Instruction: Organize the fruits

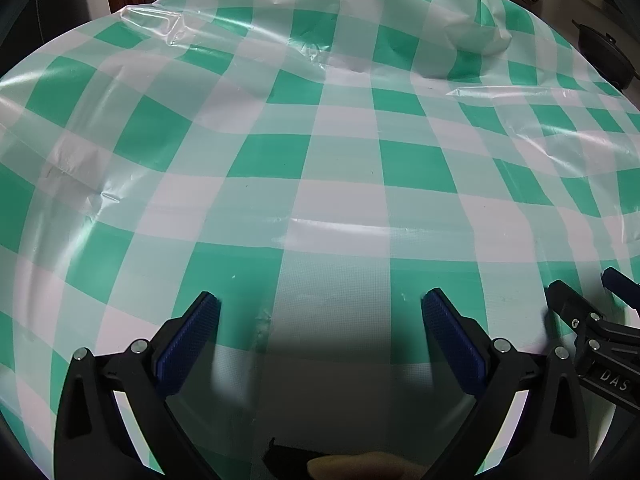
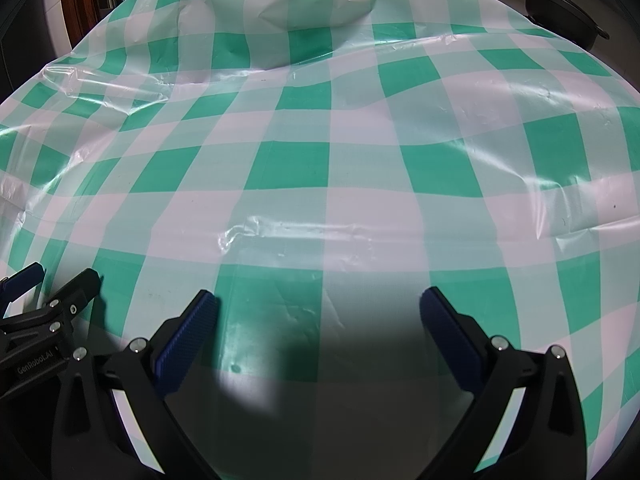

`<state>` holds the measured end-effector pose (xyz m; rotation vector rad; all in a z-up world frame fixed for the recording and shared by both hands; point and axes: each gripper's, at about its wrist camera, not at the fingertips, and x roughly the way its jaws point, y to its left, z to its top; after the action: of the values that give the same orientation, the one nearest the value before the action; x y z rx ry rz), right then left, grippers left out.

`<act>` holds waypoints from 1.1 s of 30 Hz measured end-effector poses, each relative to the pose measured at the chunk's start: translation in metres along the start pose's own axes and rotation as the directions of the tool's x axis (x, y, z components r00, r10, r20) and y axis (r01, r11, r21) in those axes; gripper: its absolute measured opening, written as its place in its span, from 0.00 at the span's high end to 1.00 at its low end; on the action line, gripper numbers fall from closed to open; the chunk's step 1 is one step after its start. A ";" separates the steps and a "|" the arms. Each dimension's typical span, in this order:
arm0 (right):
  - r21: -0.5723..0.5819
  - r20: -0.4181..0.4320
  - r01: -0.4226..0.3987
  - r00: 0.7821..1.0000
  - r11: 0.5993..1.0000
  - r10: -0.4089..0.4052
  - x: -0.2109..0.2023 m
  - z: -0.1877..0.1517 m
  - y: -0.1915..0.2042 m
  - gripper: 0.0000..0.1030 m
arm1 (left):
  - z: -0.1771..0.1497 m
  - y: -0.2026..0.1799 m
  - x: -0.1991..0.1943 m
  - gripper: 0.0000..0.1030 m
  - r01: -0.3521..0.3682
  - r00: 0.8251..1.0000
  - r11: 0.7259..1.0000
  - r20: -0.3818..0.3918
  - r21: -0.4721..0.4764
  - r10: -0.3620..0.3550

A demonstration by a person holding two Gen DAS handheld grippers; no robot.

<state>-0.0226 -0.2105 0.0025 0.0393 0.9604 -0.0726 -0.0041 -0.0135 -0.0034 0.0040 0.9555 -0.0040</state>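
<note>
Left gripper [image 1: 320,312] & right gripper [image 2: 318,308]: both spread wide, 2 blue-padded fingers [image 1: 188,344] each, holding nothing, hovering side by side over the green-white checked plastic tablecloth [image 1: 340,160]. No fruit in either view. 1 black pot [image 2: 560,12] at far right edge.

Two low side-by-side views over tablecloth [image 1: 320,160]

Lighting is bright and even, with glare streaks on the glossy tablecloth [image 1: 320,128]. Fisheye distortion bends its edges. A soft shadow darkens the near edge.
</note>
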 end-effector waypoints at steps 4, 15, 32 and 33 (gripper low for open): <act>0.000 0.000 0.000 1.000 1.000 0.000 0.000 0.000 0.000 0.01 | 0.000 0.000 0.000 0.04 0.000 1.000 1.000 0.000 0.000 0.000; 0.000 0.000 0.000 1.000 1.000 0.000 0.000 0.000 0.000 0.01 | 0.000 0.000 0.000 0.04 0.000 1.000 1.000 0.000 0.000 0.000; 0.000 0.000 0.000 1.000 1.000 0.000 0.000 0.000 0.000 0.01 | 0.001 0.001 -0.001 0.04 0.001 1.000 1.000 0.000 -0.001 -0.001; 0.000 0.000 0.000 1.000 1.000 0.000 0.000 0.000 0.000 0.01 | 0.001 0.001 -0.001 0.04 0.001 1.000 1.000 0.000 -0.001 -0.001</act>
<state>-0.0227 -0.2105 0.0024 0.0391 0.9603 -0.0723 -0.0040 -0.0129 -0.0021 0.0023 0.9555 -0.0043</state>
